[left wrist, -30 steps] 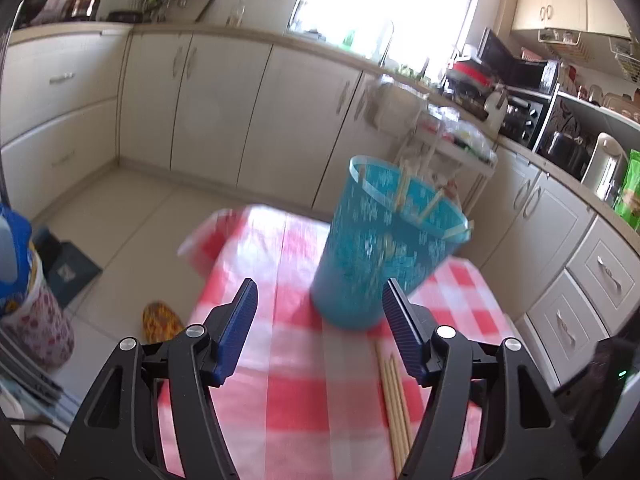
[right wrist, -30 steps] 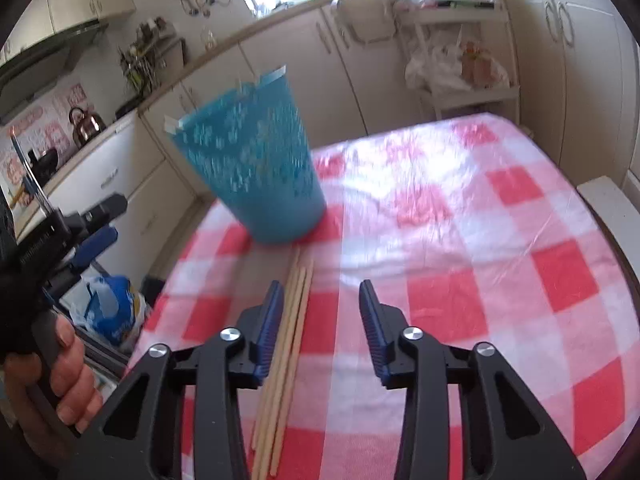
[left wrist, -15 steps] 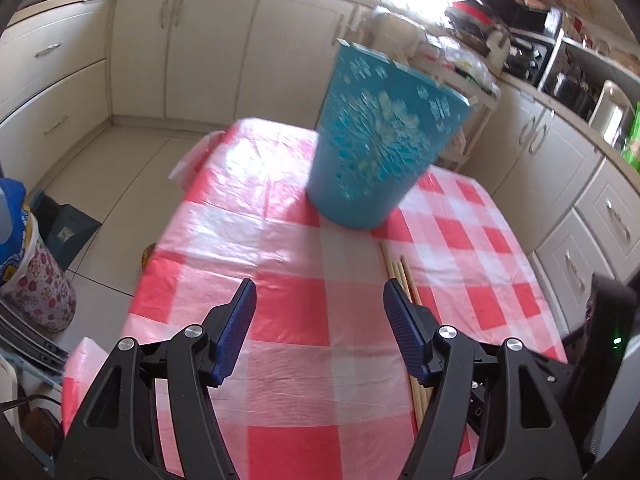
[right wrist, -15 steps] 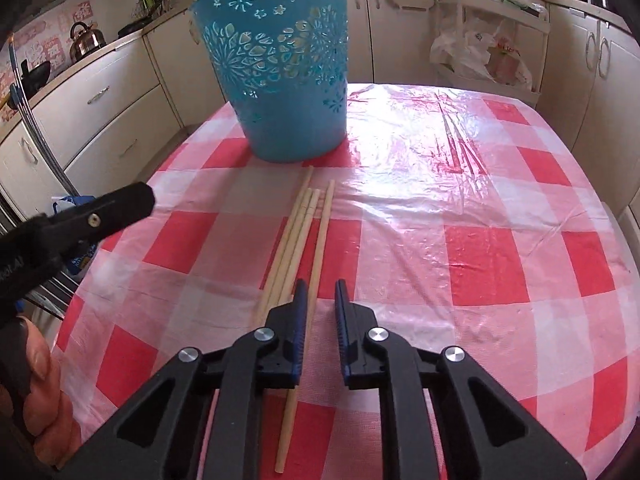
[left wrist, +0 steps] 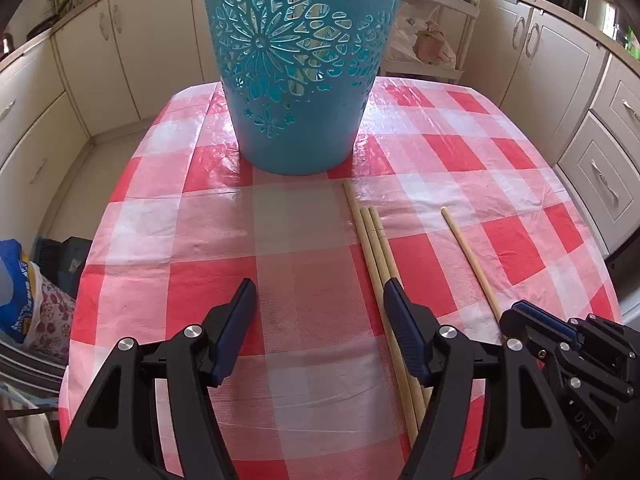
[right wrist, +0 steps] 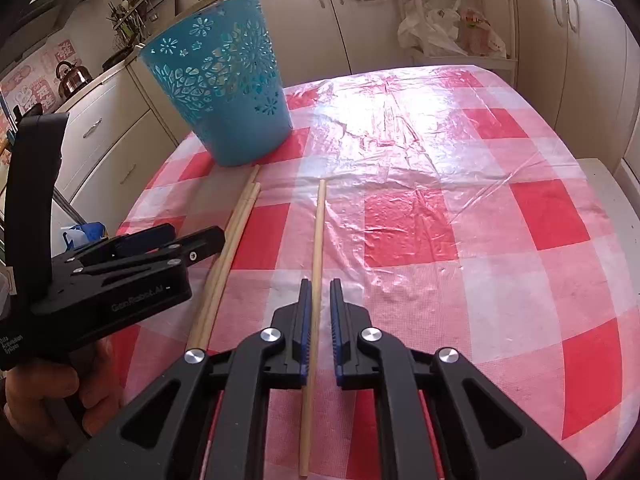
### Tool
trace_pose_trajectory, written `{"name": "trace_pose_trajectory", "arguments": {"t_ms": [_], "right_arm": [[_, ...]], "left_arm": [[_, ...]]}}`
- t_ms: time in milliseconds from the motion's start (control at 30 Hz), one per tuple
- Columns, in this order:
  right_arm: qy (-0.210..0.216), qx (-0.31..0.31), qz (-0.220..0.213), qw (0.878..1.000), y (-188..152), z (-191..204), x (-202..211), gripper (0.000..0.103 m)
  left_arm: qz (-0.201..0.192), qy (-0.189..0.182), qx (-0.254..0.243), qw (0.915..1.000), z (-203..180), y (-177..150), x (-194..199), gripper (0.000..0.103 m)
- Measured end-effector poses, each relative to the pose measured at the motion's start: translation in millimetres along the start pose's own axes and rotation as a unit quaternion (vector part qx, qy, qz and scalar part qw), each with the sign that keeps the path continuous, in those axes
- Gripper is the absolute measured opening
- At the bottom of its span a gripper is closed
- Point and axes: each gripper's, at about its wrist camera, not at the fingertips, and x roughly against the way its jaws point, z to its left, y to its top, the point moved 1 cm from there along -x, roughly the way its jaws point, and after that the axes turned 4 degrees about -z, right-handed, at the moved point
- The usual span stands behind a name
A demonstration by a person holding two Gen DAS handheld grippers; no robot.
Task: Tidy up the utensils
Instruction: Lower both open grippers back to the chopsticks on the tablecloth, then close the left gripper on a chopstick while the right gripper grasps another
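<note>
right hand-held gripper [right wrist: 319,316]: jaws narrowed around the single chopstick [right wrist: 316,264], which runs lengthwise between the two blue pads; a slim gap shows on the right side, so whether it is actually clamped cannot be told.
single chopstick: lies flat on the worktop [right wrist: 460,208], its far tip pointing toward the blue basket [right wrist: 224,80], its near end passing under the right hand-held gripper; it sits apart from the chopstick bundle [right wrist: 228,248], on the side away from the left hand-held gripper [left wrist: 318,320].
chopstick bundle: three sticks side by side and touching, their far tips close to the base of the blue basket; in the left wrist view the right finger [left wrist: 404,328] overlaps their near part.
left hand-held gripper: jaws spread wide, nothing between them, hovering low over the worktop in front of the blue basket.
blue basket: stands upright on the far part of the checked worktop, with pale sticks visible through its cut-out wall.
person's hand [right wrist: 52,396]: wrapped around the left hand-held gripper's handle.
</note>
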Motion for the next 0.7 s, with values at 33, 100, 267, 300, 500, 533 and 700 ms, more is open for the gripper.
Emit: {"name": "trace_pose_trajectory", "arguments": {"t_ms": [33, 100, 267, 300, 500, 533, 700], "right_arm": [[0.002, -0.001, 0.000, 1.000, 0.1, -0.3, -0.1, 0.010], [0.005, -0.004, 0.000, 1.000, 0.6, -1.2, -0.1, 0.010], [-0.002, 0.006, 0.000, 1.000, 0.9, 1.4, -0.5, 0.010], [-0.003, 0.009, 0.000, 1.000, 0.2, 2.1, -0.6, 0.010], [-0.008, 0.031, 0.003, 0.999, -6.7, 12.2, 1.6, 0.010], [-0.007, 0.035, 0.004, 0.999, -9.2, 14.8, 3.1, 0.010], [0.000, 0.050, 0.024, 0.998, -13.7, 22.4, 6.5, 0.010]], "left_arm": [[0.001, 0.002, -0.003, 1.0000, -1.1, 0.6, -0.4, 0.063], [0.004, 0.018, -0.019, 0.9996, -6.0, 0.7, -2.6, 0.063], [-0.003, 0.021, -0.033, 0.9992, -9.0, -2.1, 2.3, 0.040], [-0.005, 0.021, -0.032, 0.9993, -7.9, -2.9, 4.1, 0.033], [-0.010, 0.008, -0.007, 0.9999, 4.9, -14.5, 14.7, 0.004], [-0.012, 0.008, -0.002, 0.9999, 7.0, -19.1, 18.6, 0.004], [-0.009, 0.000, 0.029, 0.9995, 16.3, -37.3, 35.5, 0.005]]}}
